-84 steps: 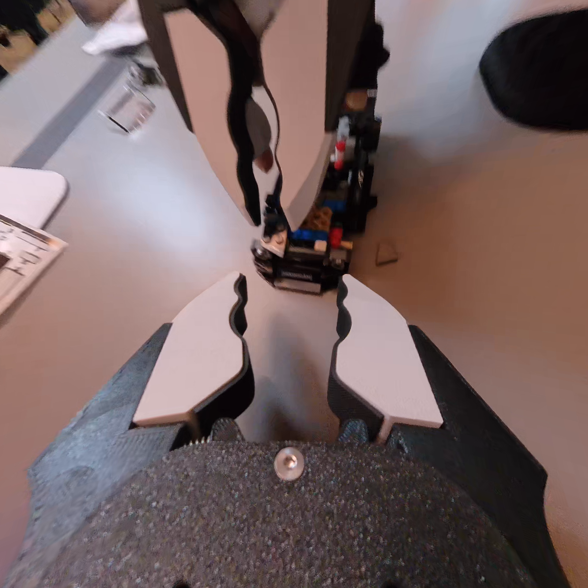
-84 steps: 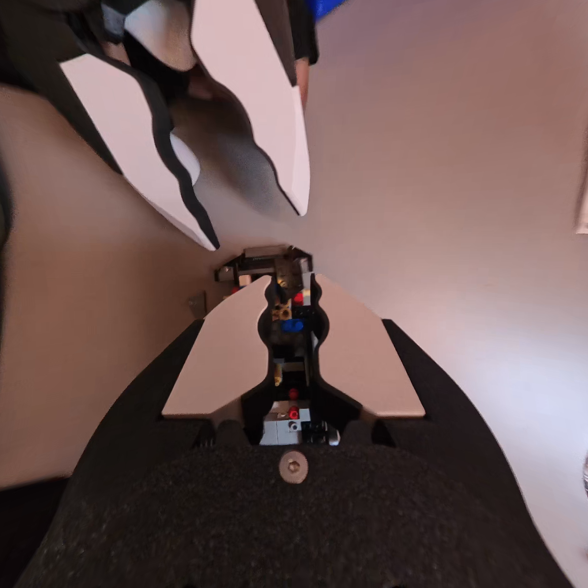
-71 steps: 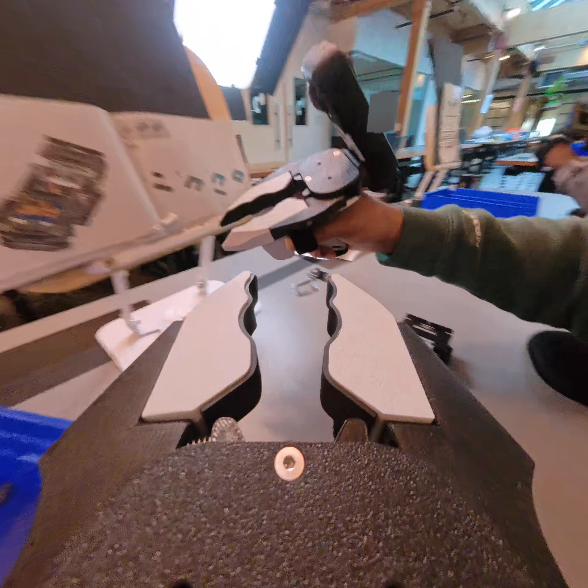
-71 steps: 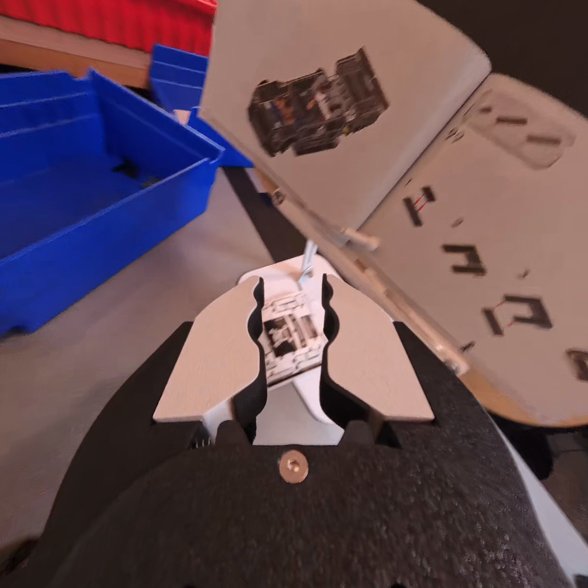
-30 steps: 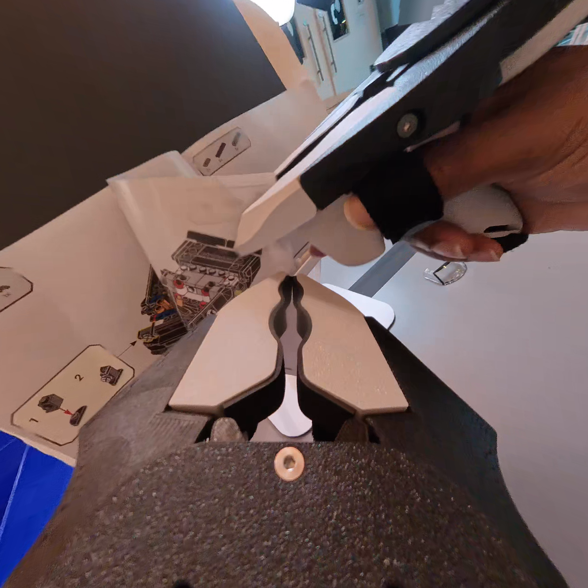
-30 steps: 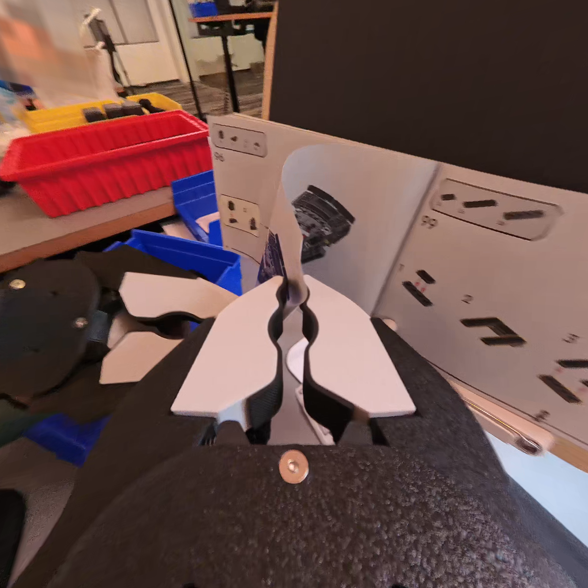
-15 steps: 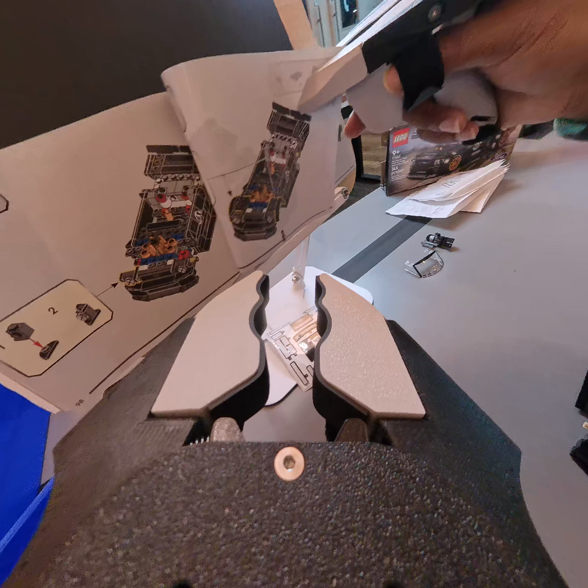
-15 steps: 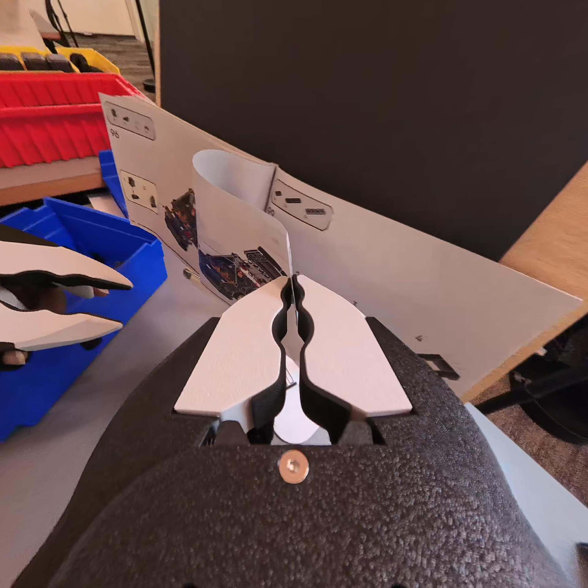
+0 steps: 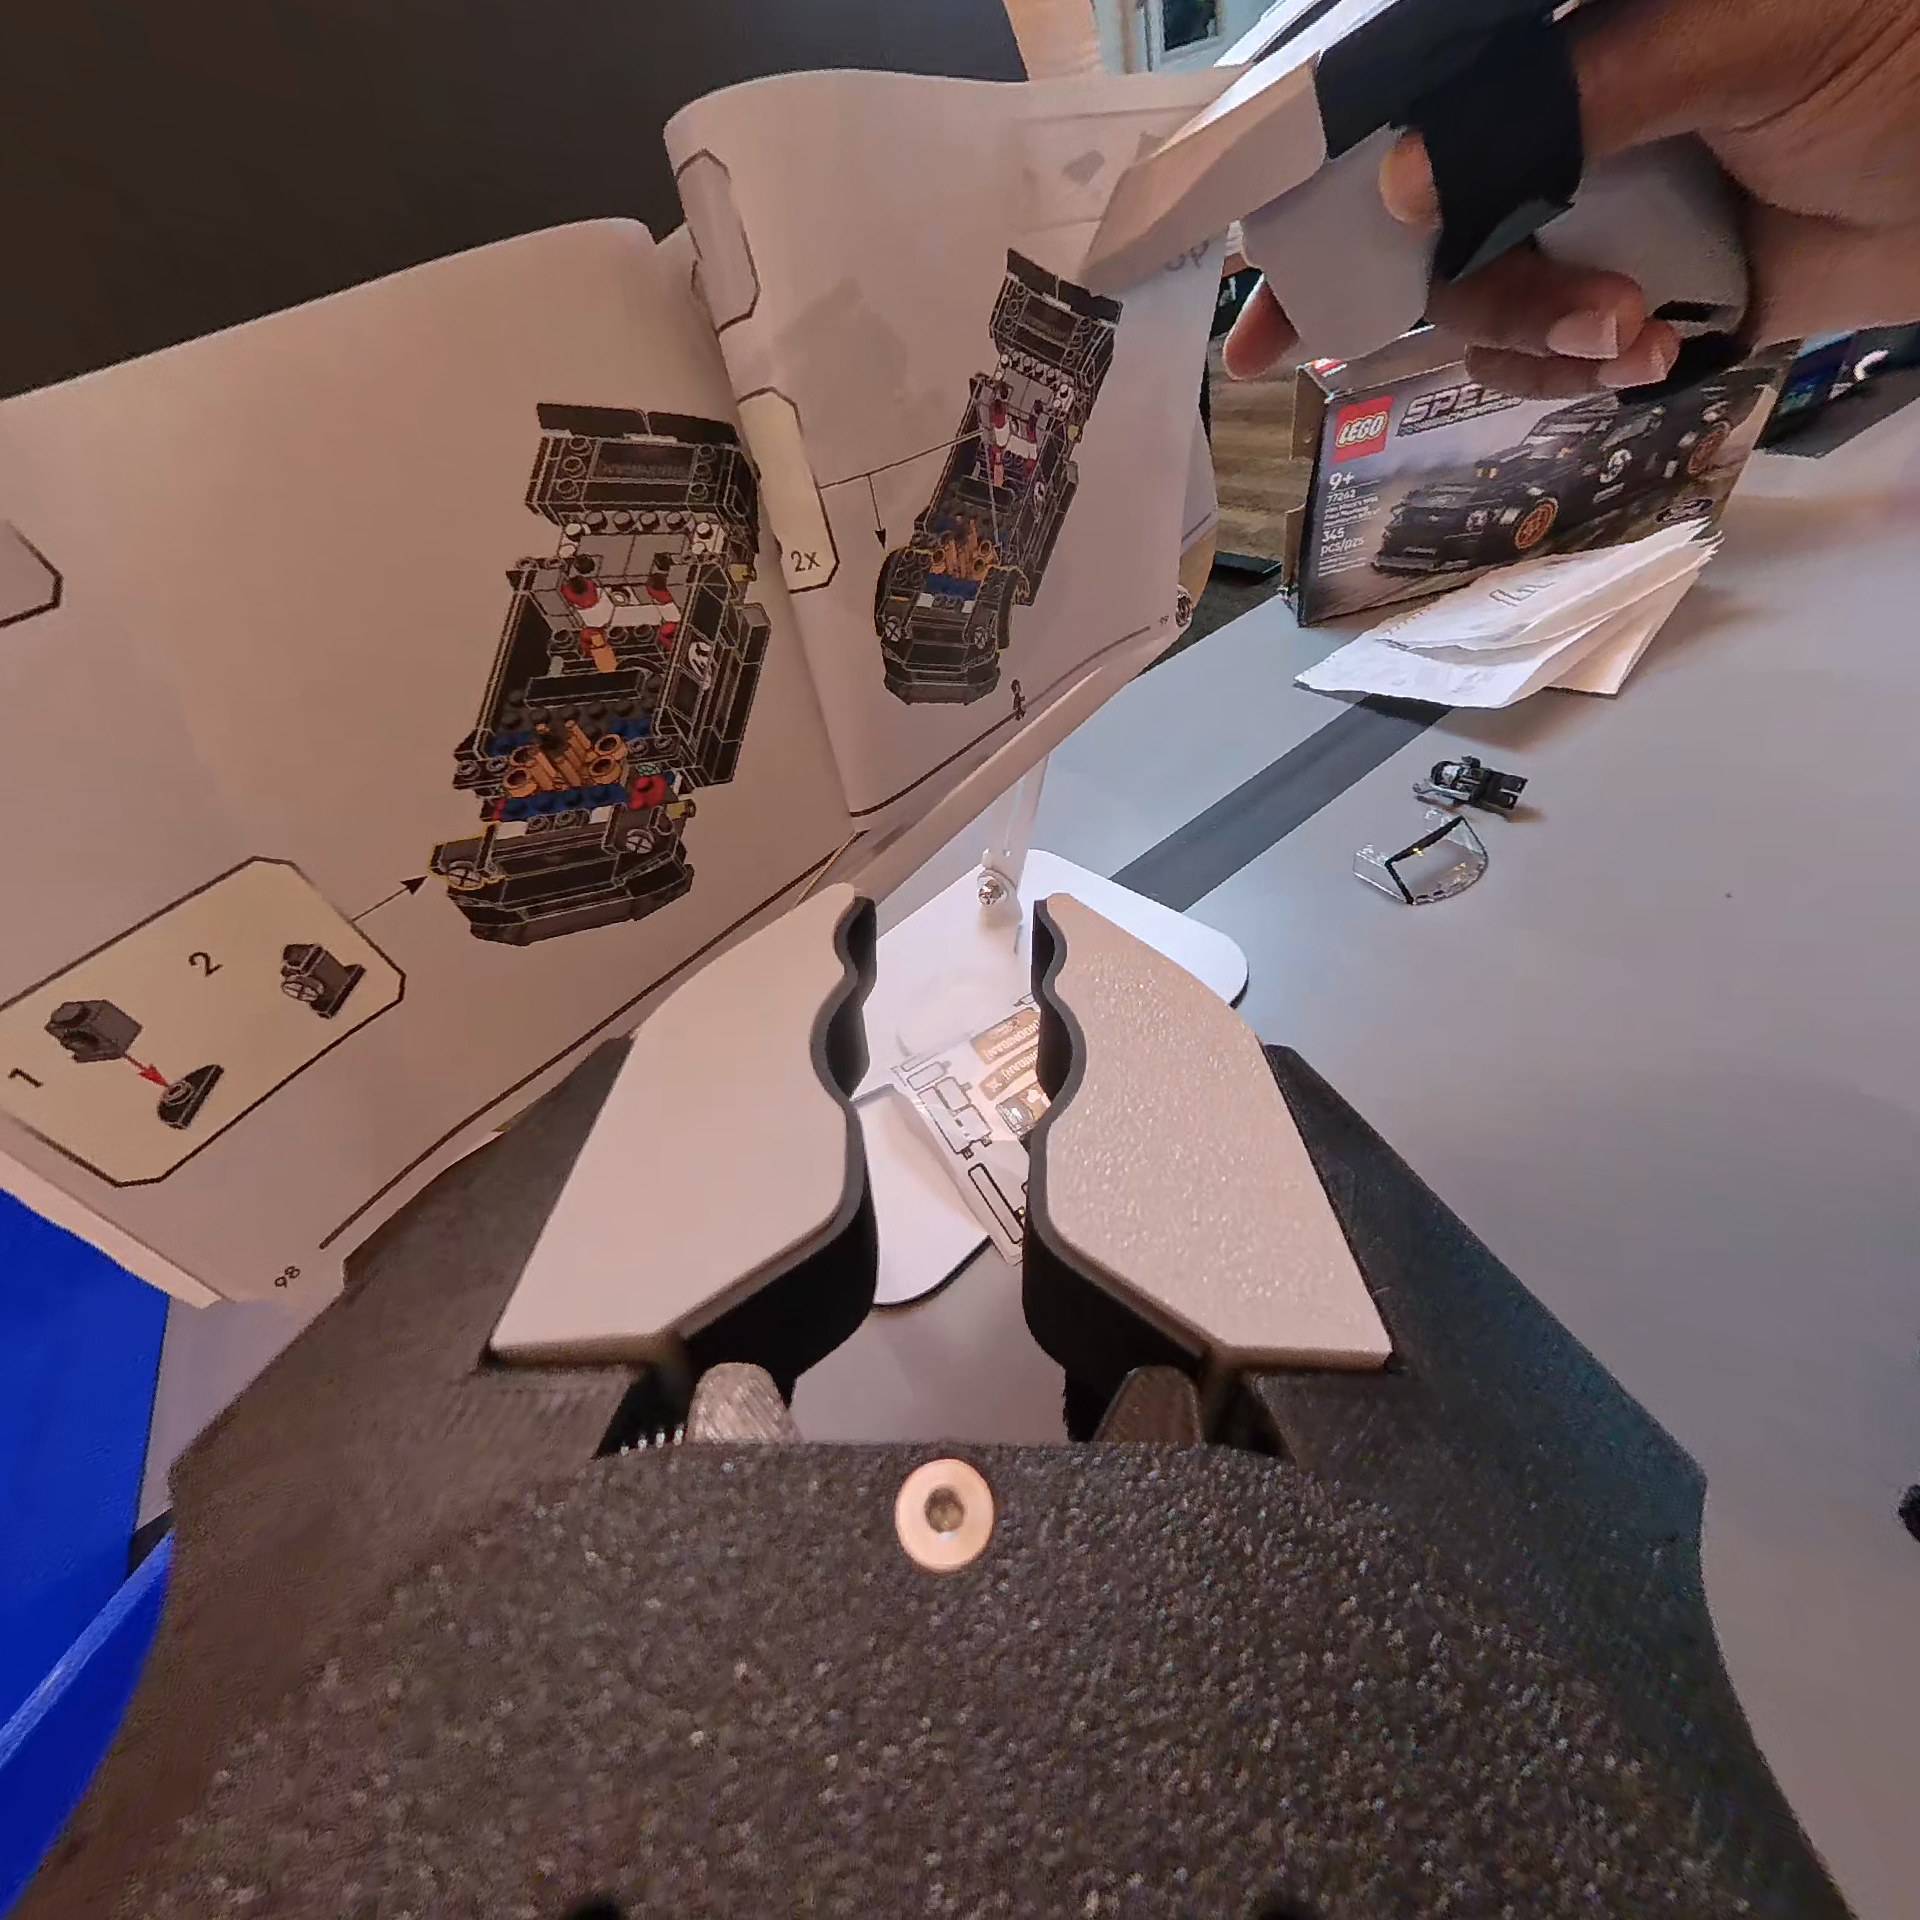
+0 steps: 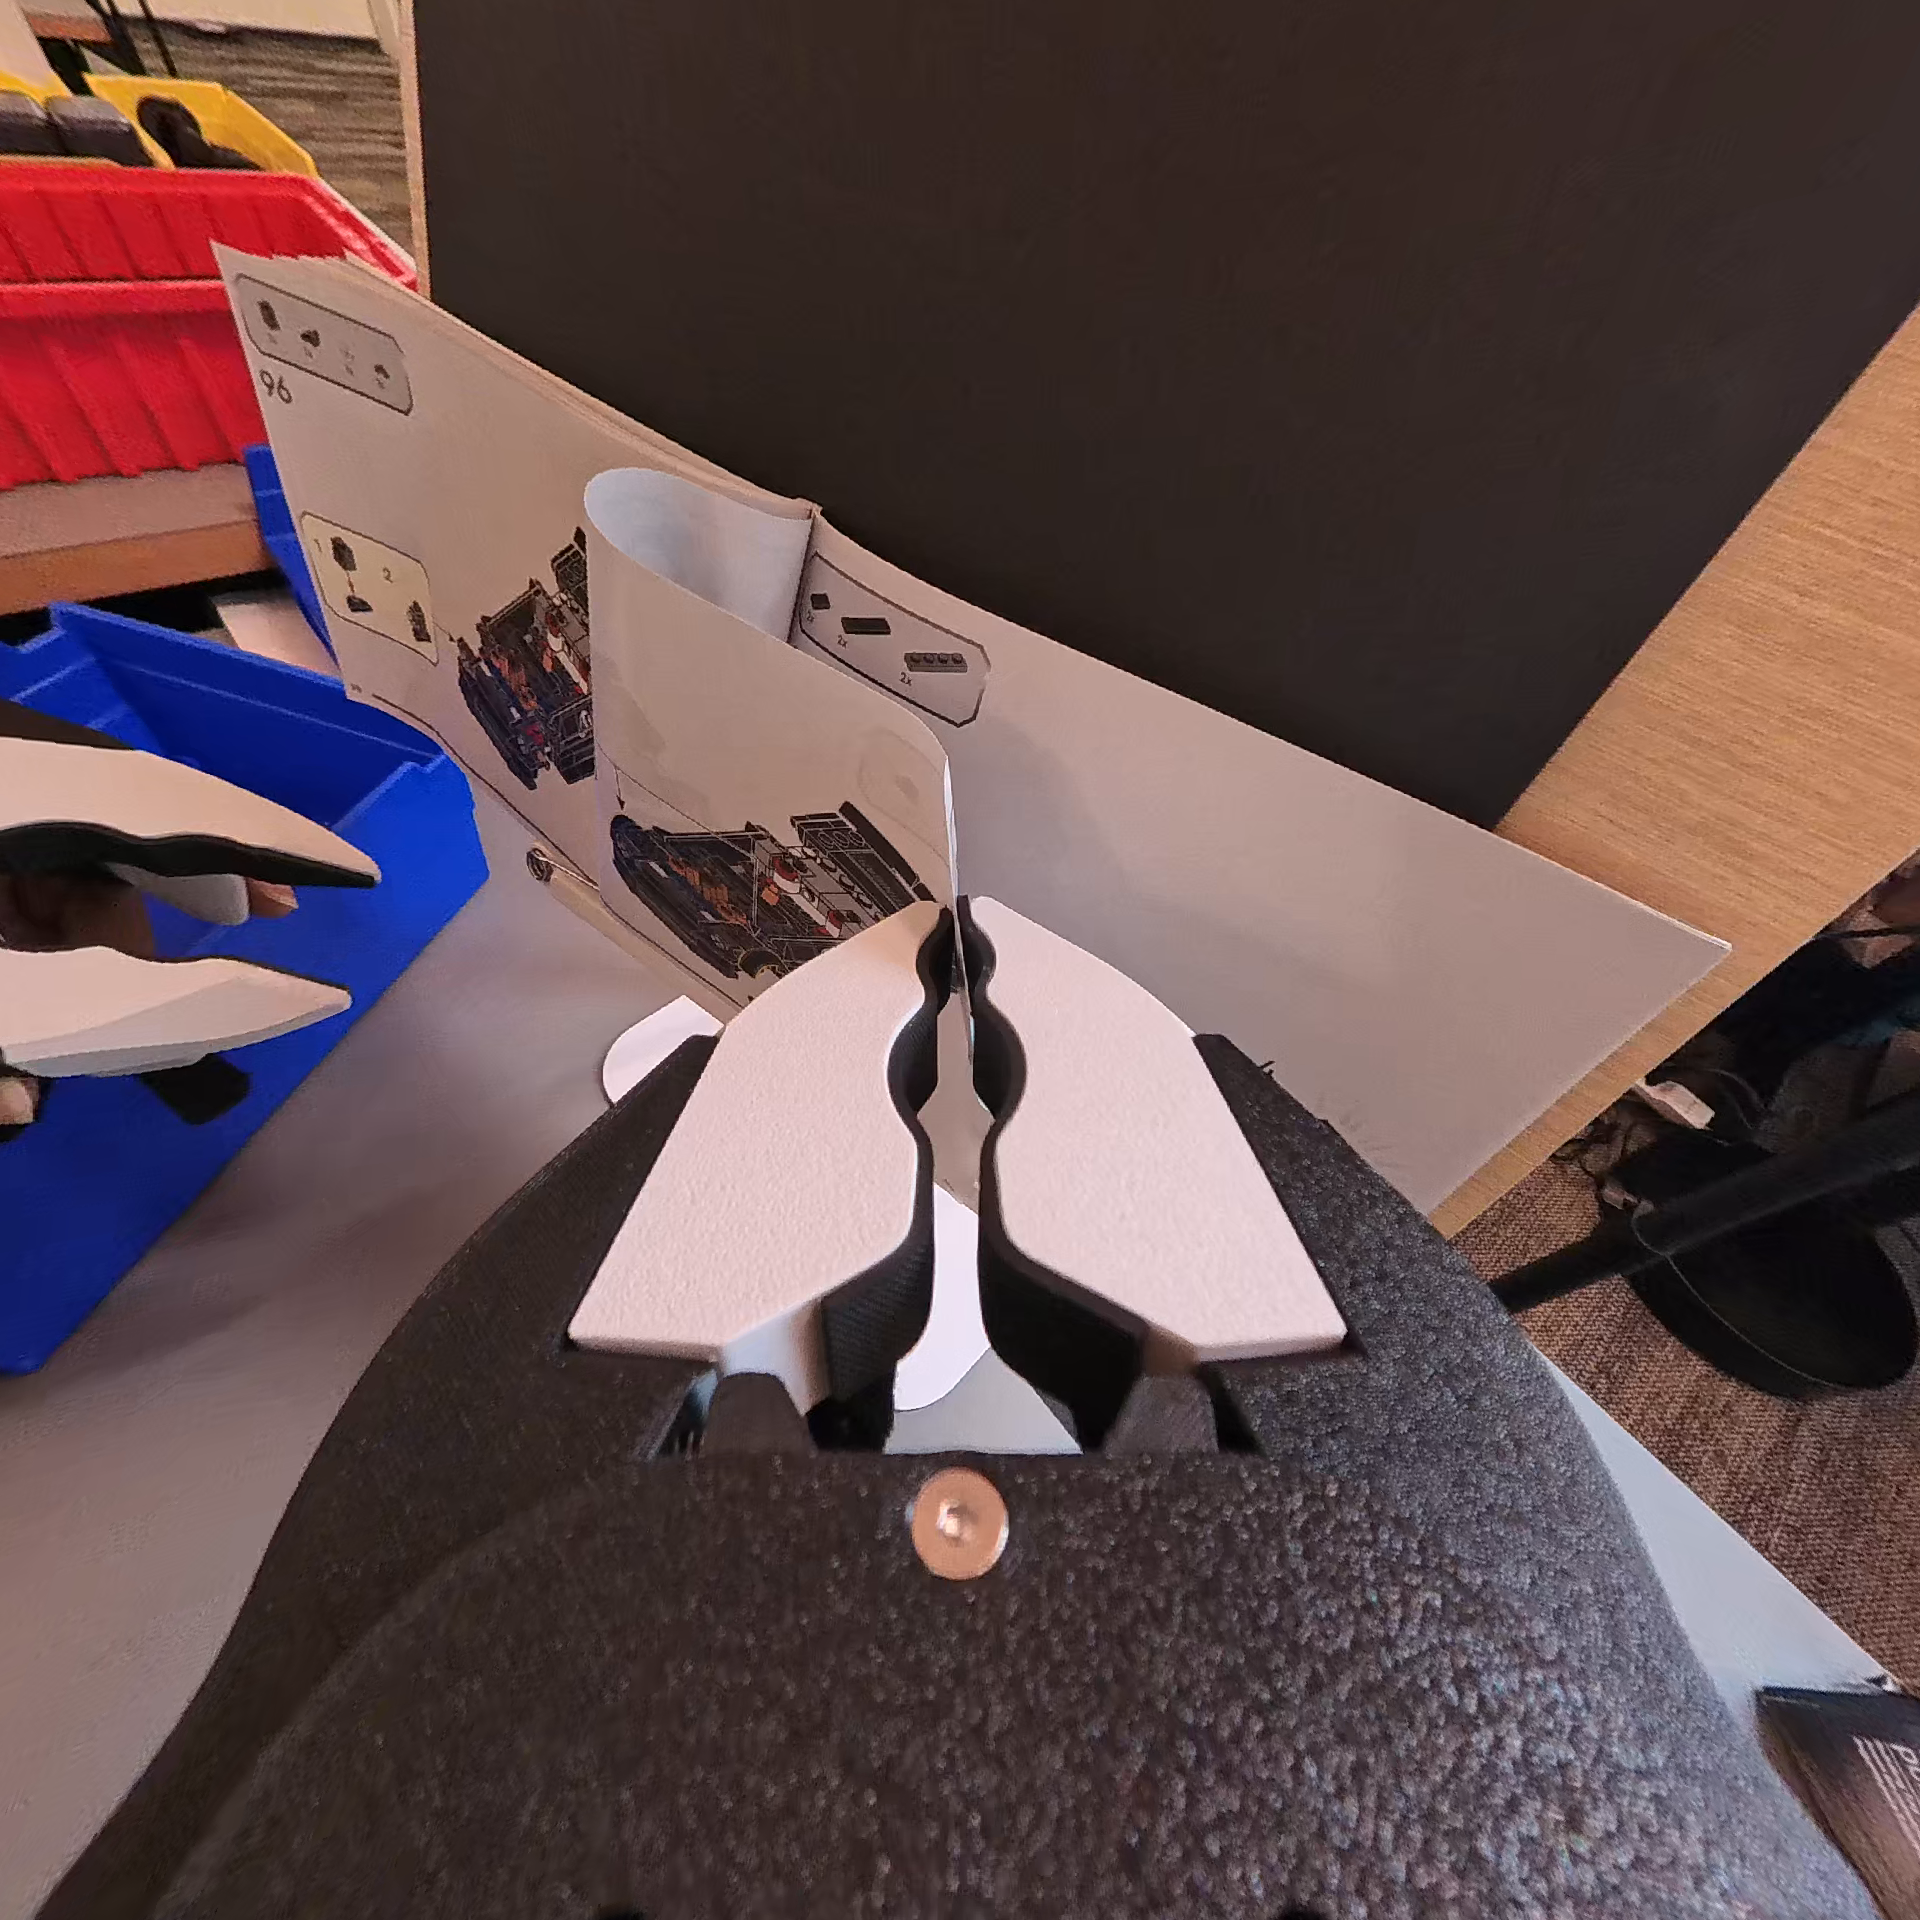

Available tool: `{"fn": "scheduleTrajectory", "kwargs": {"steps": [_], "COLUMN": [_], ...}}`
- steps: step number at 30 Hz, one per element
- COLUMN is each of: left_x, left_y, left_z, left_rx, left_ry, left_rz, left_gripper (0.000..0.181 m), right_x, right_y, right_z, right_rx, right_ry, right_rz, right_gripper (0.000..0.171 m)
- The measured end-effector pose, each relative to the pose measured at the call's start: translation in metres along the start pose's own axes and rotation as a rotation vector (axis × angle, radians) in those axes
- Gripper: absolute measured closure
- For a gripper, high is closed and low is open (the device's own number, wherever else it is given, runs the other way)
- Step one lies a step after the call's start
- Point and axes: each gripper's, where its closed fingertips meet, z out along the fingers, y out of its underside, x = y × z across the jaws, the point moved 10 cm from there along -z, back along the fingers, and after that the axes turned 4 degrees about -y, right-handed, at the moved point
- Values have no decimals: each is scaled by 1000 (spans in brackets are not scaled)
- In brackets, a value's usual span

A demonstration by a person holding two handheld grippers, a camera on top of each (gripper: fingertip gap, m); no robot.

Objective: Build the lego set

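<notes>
- right claw (image 10: pixel 958 914) pinches the edge of a curled page (image 10: pixel 769 748) of the instruction booklet (image 10: pixel 1299 883), propped upright on a white stand (image 9: pixel 1122 935).
- left claw (image 9: pixel 948 925) gapes, holding nothing, above the grey counter (image 9: pixel 1558 1039).

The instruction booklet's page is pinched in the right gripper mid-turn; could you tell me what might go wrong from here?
1. The right gripper clamps only the thin edge of the curled page; a hard pull could tear or crease it.
2. The instruction booklet leans on a light white stand, so tugging the page could topple it.
3. The left gripper is open and steadies nothing.
</notes>
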Motion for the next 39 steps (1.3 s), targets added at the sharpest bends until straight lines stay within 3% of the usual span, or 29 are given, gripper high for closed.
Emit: {"fn": "scheduleTrajectory", "kwargs": {"steps": [28,34,39], "left_x": [4,25,74], "left_y": [-1,-19,-37], "left_z": [-11,-26,-49], "left_rx": [18,51,51], "left_ry": [4,55,217], "left_rz": [-16,53,149], "left_gripper": [153,153,153], "right_x": [-2,-5,-11], "right_y": [1,0,-1], "right_z": [-2,-2,1], "right_rx": [-15,-17,-19], "right_ry": [1,-9,-21], "right_rz": [-11,-13,-31], "right_gripper": [170,170,170]}}
